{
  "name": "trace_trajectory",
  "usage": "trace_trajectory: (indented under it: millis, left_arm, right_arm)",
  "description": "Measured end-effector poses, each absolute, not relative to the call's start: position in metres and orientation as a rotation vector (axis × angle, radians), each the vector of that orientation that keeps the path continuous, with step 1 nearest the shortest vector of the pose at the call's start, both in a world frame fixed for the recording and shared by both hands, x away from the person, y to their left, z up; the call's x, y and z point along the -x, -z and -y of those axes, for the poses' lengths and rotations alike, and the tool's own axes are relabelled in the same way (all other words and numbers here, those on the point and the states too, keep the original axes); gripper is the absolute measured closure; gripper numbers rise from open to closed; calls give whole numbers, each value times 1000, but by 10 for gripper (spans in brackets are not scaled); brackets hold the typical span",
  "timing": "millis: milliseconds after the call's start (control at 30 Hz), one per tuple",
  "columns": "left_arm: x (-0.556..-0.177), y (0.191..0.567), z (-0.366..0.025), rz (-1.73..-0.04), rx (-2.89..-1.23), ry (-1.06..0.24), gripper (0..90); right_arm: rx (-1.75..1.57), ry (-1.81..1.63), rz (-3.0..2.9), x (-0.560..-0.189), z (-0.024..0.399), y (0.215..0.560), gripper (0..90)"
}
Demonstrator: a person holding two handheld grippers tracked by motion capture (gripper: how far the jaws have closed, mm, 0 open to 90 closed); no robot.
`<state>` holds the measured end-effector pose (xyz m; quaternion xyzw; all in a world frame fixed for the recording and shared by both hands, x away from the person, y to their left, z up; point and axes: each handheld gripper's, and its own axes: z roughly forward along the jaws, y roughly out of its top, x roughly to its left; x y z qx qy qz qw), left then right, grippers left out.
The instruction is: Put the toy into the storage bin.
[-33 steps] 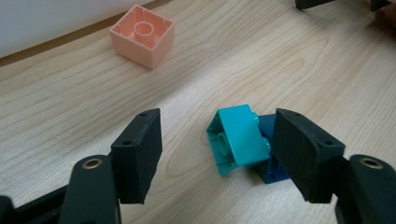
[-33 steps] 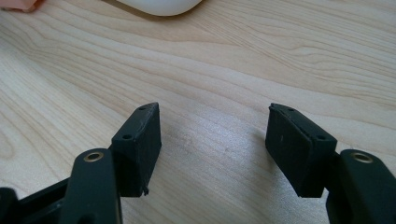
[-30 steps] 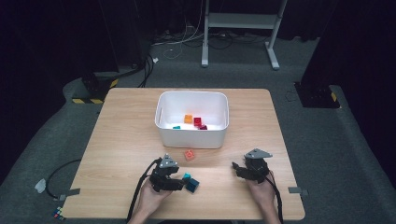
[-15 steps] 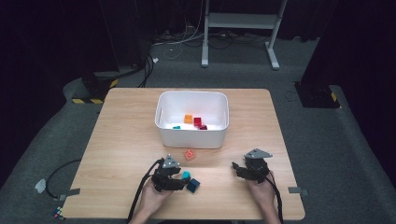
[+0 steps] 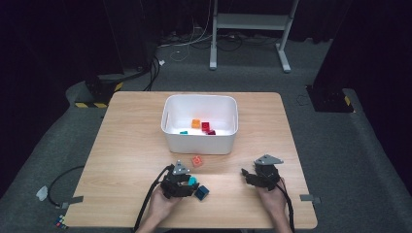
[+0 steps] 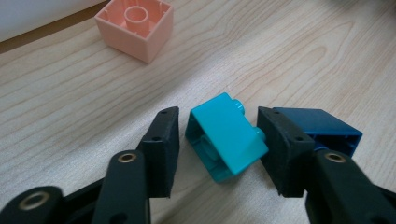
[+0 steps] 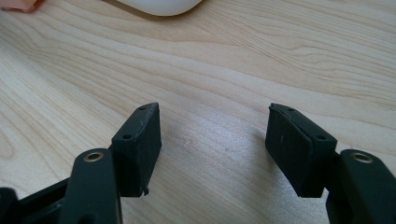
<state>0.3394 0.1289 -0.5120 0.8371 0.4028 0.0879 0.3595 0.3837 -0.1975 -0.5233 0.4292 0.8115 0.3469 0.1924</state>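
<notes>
Left gripper view: left tongs (image 6: 215, 140) have just been closing around the teal brick (image 6: 224, 137), still apart; right tongs (image 7: 212, 144) apart over bare bench (image 7: 280, 56); pink brick (image 6: 135, 28) at eleven o'clock.

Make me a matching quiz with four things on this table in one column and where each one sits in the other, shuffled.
1. teal brick
2. dark blue brick
3. pink brick
4. orange brick

A. inside the white bin
B. between the left hand-held gripper jaws, which have just been closing
C. on the table just outside the bin
D. behind one left jaw

Pairs: 1-B, 2-D, 3-C, 4-A
</notes>
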Motion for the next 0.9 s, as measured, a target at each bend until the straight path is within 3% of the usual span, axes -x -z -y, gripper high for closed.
trace_trajectory:
  millis: [367, 900]
  left_arm:
    - [-339, 511, -130, -1034, -2154, -233, 661]
    - [-338, 497, -135, -993, -2155, -249, 672]
  right_arm:
    - [-1205, -974, -2278, -384, 197, 523, 358]
    - [-1205, -974, -2278, -384, 197, 523, 358]
